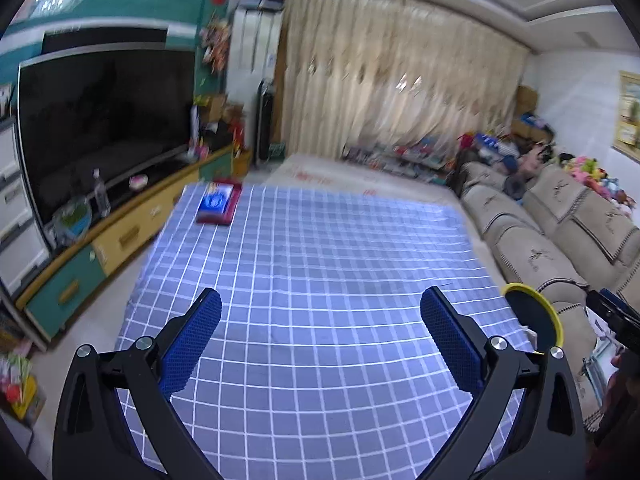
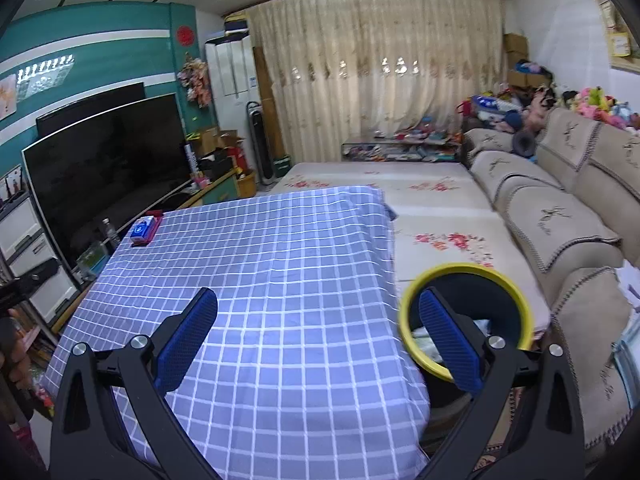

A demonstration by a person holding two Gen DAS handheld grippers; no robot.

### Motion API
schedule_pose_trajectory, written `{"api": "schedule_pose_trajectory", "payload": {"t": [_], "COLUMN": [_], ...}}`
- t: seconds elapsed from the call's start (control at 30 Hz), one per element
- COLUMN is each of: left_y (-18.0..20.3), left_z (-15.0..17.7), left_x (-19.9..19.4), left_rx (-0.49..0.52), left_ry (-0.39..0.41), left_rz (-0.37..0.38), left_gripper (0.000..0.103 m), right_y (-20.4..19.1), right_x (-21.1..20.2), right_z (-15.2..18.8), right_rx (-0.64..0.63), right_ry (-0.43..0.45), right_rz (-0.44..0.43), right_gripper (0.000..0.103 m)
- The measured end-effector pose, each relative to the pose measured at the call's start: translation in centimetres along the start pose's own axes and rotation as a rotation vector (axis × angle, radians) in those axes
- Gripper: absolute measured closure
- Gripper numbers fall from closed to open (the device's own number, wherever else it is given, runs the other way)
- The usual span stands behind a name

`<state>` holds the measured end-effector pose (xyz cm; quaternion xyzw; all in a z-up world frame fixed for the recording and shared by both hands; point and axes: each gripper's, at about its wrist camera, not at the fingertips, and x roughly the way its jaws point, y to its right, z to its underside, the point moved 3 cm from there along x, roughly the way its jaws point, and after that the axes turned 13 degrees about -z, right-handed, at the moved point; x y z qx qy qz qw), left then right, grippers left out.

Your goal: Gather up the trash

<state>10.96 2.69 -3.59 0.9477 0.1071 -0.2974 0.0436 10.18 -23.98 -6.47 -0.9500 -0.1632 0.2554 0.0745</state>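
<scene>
Two views show the worktop (image 2: 280, 280), covered by a blue checked cloth, largely bare. The bin (image 2: 466, 320), black with a yellow rim, stands just beside the worktop's right edge, within reach for drops; paper-like trash (image 2: 424, 342) lies inside. A red-and-blue box (image 1: 219, 202) rests at the far left corner. Left tongs (image 1: 320, 344) and right tongs (image 2: 318, 340) hover wide apart, holding nothing.
</scene>
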Motion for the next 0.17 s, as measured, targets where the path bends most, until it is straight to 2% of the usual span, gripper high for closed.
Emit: {"api": "schedule_pose_trajectory", "payload": {"t": [0.07, 0.17], "left_y": [-0.5, -1.7], "left_z": [-0.7, -1.8], "left_x": [2.9, 8.5], "left_rx": [0.004, 0.014], "left_ry": [-0.024, -0.064], "left_rz": [-0.018, -0.086], "left_gripper": [0.005, 0.005], "right_y": [-0.1, -0.2], "right_x": [2.1, 7.0], "right_z": [-0.8, -2.3], "right_rx": [-0.009, -0.010], "right_ry": [-0.018, -0.056], "right_rz": [-0.007, -0.032], "right_gripper": [0.007, 0.007]}}
